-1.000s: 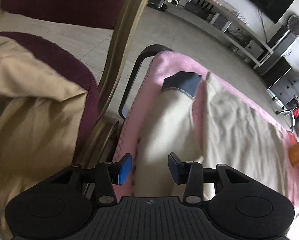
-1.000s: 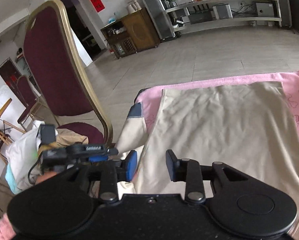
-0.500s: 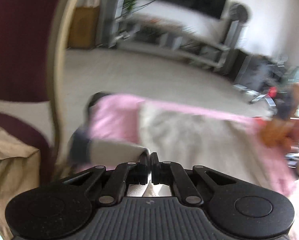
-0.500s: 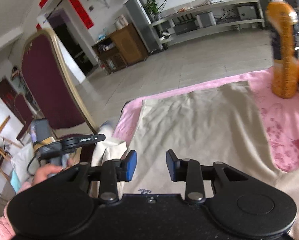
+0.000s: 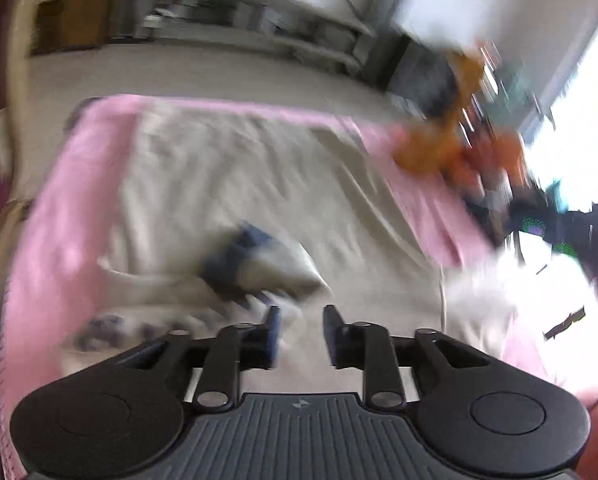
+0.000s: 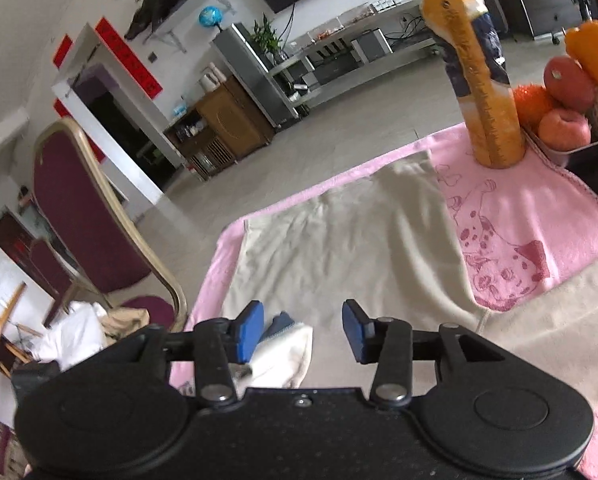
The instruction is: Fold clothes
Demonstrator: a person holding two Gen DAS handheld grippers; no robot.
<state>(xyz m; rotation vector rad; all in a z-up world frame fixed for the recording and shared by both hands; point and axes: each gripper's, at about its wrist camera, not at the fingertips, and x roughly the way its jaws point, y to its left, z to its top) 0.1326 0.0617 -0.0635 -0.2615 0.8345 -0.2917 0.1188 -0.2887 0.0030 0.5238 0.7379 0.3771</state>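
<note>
Sleeve's over! The blue-cuffed sleeve (image 5: 255, 264) lies just ahead of the left gripper (image 5: 299, 334), fingers just opened and empty, letting it settle on the cream garment (image 6: 351, 248). Right gripper (image 6: 303, 330) spreading too, nothing pinched.

garment (image 6: 351, 248): matt beige cloth, creased | blanket (image 6: 531, 220): soft pink printed fleece | chair (image 6: 79, 216): maroon fabric, glossy gold frame

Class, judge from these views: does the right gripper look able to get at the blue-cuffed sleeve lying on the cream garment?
Probably yes. The right gripper is open, and the blue-cuffed sleeve lies just beyond its left finger with nothing over it.
</note>
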